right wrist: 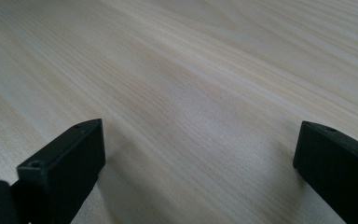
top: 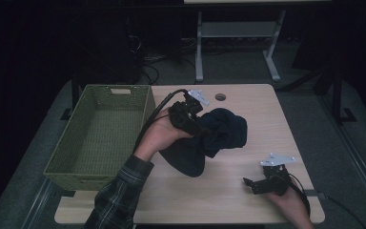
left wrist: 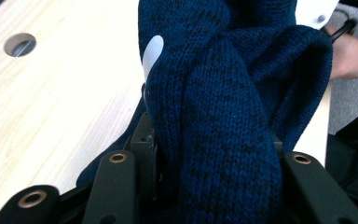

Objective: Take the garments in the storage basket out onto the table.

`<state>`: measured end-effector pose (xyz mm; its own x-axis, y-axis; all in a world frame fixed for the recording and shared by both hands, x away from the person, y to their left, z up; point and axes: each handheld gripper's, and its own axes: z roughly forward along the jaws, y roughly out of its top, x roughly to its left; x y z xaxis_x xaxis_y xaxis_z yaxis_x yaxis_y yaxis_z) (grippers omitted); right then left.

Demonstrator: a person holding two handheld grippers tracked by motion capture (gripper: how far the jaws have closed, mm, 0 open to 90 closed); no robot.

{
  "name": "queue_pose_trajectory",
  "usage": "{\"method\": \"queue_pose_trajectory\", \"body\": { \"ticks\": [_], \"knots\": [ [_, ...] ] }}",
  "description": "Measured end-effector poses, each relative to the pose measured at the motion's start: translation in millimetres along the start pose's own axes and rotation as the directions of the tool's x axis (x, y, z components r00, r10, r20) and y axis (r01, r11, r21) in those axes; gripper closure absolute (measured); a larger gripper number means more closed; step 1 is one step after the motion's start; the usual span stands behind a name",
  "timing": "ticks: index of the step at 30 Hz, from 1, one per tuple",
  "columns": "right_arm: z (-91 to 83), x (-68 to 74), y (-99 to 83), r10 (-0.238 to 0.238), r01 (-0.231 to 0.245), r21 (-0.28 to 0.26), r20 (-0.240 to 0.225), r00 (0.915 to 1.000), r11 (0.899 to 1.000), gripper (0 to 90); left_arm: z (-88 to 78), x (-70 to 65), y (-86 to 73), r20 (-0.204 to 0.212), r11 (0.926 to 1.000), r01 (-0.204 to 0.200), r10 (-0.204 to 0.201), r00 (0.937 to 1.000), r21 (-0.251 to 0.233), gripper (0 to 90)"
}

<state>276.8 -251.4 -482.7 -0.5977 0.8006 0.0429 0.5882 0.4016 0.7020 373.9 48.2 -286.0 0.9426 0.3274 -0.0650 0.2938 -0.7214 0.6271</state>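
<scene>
A dark blue knitted garment (top: 214, 136) is bunched and lifted over the middle of the wooden table (top: 248, 195). My left gripper (top: 190, 117) is shut on the garment's upper left part, and a lower fold droops to the tabletop. In the left gripper view the blue knit (left wrist: 214, 116) fills the space between the jaws, with a white label (left wrist: 152, 53) showing. My right gripper (top: 251, 183) rests low near the table's front right, jaws wide apart. Bare wood (right wrist: 200, 112) lies between its fingertips (right wrist: 79, 149), and nothing is held.
A green woven basket (top: 66, 162), with nothing inside, stands along the table's left side. A round cable hole (top: 220, 97) sits near the far edge. A metal-legged table (top: 238, 33) and cables lie on the floor beyond.
</scene>
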Motion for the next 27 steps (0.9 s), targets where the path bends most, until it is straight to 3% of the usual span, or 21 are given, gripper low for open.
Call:
{"method": "queue_pose_trajectory", "body": {
  "ticks": [1, 4, 12, 21, 27],
  "knots": [
    [0.1, 0.0, 0.0, 0.000, 0.000, -0.001, 0.000, 1.0000, 1.000, 1.8, 9.8, -0.9, -1.2, 0.006, 1.0000, 0.008, -0.008, 1.0000, 0.002, 55.8],
    [0.1, -0.1, 0.0, -0.003, 0.003, -0.001, 0.000, 1.0000, 1.000, 1.8, 18.3, -1.1, -2.9, 0.016, 0.9999, 0.016, -0.016, 0.9997, 0.005, 55.9],
    [0.3, -0.2, -0.1, -0.004, 0.004, -0.003, 0.000, 1.0000, 1.000, 1.8, 53.7, -0.9, -5.6, 0.006, 0.9985, -0.009, 0.009, 0.9999, 0.053, 55.8],
    [0.2, -0.3, -0.1, -0.006, 0.006, -0.002, 0.001, 1.0000, 1.000, 1.8, 90.9, 2.5, -9.6, 0.034, 0.9990, -0.013, 0.011, 0.9994, 0.042, 55.8],
    [0.0, 0.1, -0.1, -0.001, 0.001, 0.002, 0.000, 1.0000, 1.000, 1.8, 115.1, 0.0, -14.1, 0.041, 0.9997, 0.008, -0.009, 0.9991, 0.023, 55.6]
  ]
}}
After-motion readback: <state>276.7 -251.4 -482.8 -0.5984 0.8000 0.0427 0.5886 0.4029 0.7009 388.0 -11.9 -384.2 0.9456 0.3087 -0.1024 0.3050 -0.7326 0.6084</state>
